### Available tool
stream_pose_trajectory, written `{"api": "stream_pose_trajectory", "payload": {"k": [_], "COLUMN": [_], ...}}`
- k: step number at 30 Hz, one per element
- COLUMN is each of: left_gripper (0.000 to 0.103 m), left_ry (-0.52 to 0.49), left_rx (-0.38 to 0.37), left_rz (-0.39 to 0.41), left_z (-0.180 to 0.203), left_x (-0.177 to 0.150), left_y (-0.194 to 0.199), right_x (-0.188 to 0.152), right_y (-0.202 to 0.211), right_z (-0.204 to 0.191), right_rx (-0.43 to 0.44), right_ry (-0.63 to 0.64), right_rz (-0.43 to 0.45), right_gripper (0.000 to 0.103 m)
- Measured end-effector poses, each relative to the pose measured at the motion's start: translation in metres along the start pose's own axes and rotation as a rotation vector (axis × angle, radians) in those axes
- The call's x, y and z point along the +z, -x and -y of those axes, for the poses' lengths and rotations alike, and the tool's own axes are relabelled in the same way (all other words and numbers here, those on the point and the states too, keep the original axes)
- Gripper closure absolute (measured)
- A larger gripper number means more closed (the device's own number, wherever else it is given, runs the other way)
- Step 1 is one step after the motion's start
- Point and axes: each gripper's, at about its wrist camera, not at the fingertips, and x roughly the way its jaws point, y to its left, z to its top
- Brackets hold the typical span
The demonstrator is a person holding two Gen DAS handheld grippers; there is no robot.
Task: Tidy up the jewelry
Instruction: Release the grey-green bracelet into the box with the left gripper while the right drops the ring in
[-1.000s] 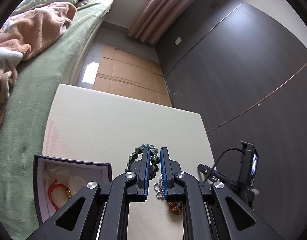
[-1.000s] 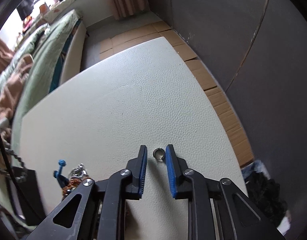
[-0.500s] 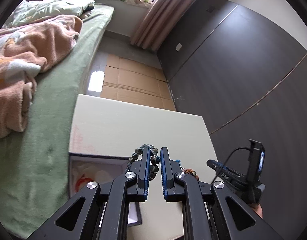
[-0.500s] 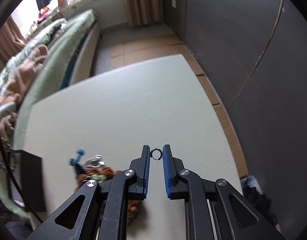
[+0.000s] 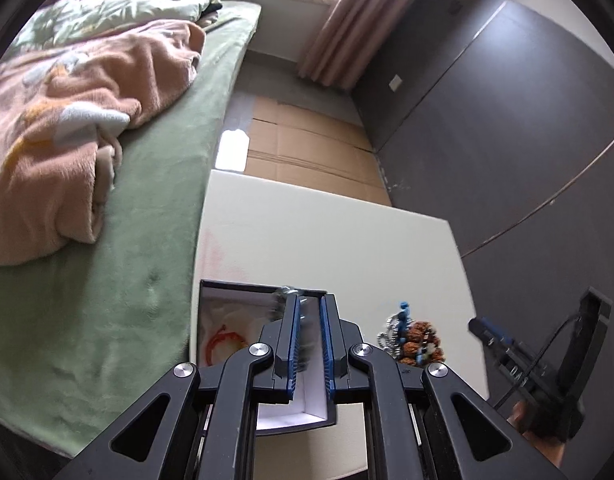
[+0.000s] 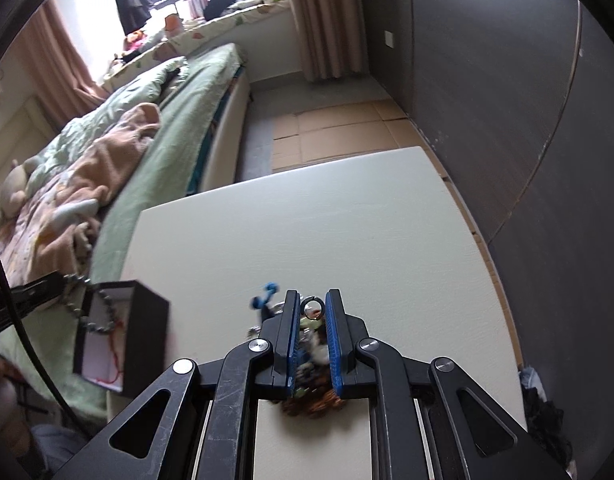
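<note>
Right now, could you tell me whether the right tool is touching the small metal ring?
Touching. The right wrist view shows the ring pinched between the blue pads of the right tool, lifted clear of the table.

The left gripper (image 5: 307, 312) points steeply down toward 12 o'clock in its own view, its blue-padded fingers (image 5: 291, 340) nearly together, clamped on a beaded bracelet (image 5: 285, 294) that blurs at the tips. The right gripper (image 6: 311, 306) is pitched down likewise, fingers (image 6: 334, 340) pinched on a small metal ring (image 6: 311, 307) held at the very tips. In the left view, at 4 o'clock, part of the person's hand (image 5: 541, 438) grips the right tool's handle.
</note>
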Motion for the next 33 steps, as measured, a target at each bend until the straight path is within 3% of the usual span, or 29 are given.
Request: {"api": "stream_pose_trajectory", "payload": {"k": [4,9,11,19,25,33], "left_gripper": [0.084,0.048,0.044,0.043,0.043,0.043], "left_ry": [0.032,0.075,0.088,0.117,0.175,0.233], "left_rx": [-0.008,-0.007,-0.004,0.034,0.079,0.102], "left_rz": [-0.030,0.031,0.056,0.103,0.115,0.128], "left_z": [-0.006,-0.015,-0.017,-0.033,-0.059,-0.080], "left_x": [-0.004,-0.013,-0.016,-0.030,-0.034,-0.035], "left_y": [0.001,0.023,0.032,0.063,0.075,0.086], "right_x": [-0.007,-0.014,-0.017,-0.016,-0.011,-0.001], "right_y": [0.009,0.026,0.031,0.026,0.010,-0.008], "right_z": [-0.010,-0.021,-0.029,-0.081,-0.118,-0.148], "right_rx": [0.018,0.089,0.123,0.261,0.319,0.370], "right_ry": [0.009,0.004,0.005,0.041,0.095,0.137], "right_rz": [0.006,0.037,0.048,0.003,-0.061,-0.083], "right_gripper": [0.089,0.089,0.089,0.089,0.089,0.088]}}
